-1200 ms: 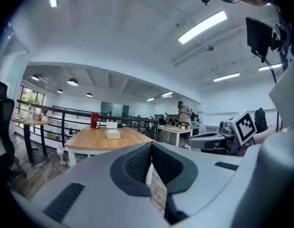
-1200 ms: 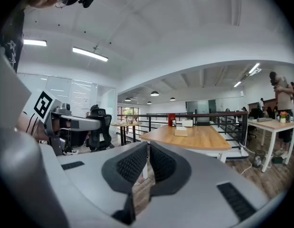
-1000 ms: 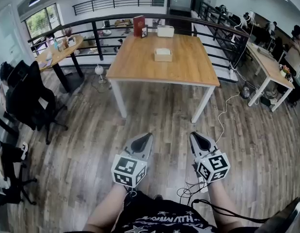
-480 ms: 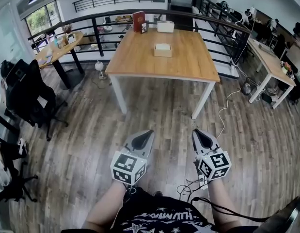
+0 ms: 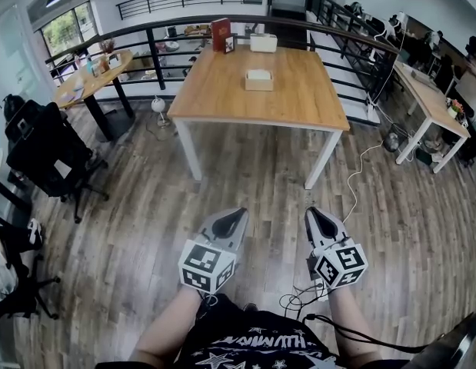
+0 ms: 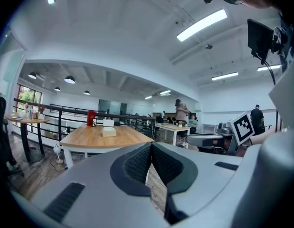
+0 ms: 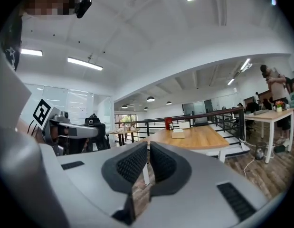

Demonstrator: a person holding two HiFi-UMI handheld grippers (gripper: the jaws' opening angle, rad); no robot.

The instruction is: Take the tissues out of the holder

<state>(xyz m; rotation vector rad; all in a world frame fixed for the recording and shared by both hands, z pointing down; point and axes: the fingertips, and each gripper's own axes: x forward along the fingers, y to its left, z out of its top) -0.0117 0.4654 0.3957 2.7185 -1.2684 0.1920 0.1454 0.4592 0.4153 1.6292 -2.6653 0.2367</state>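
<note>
shows a wooden table (image 5: pixel 299 106) on white legs, standing on a plank floor (image 5: pixel 130 237). carries a tissue holder (image 5: pixel 258 81) near the middle of the top, somewhat toward the far side, and at the far edge a white box (image 5: pixel 262 43), with a red box (image 5: pixel 220 35) upright just to its left and a small dark frame (image 5: pixel 230 47) between them. has a white cable (image 5: pixel 354 179) trailing over the floor by the right front leg, and a black office chair (image 5: pixel 45 152) well off to the left.
</note>
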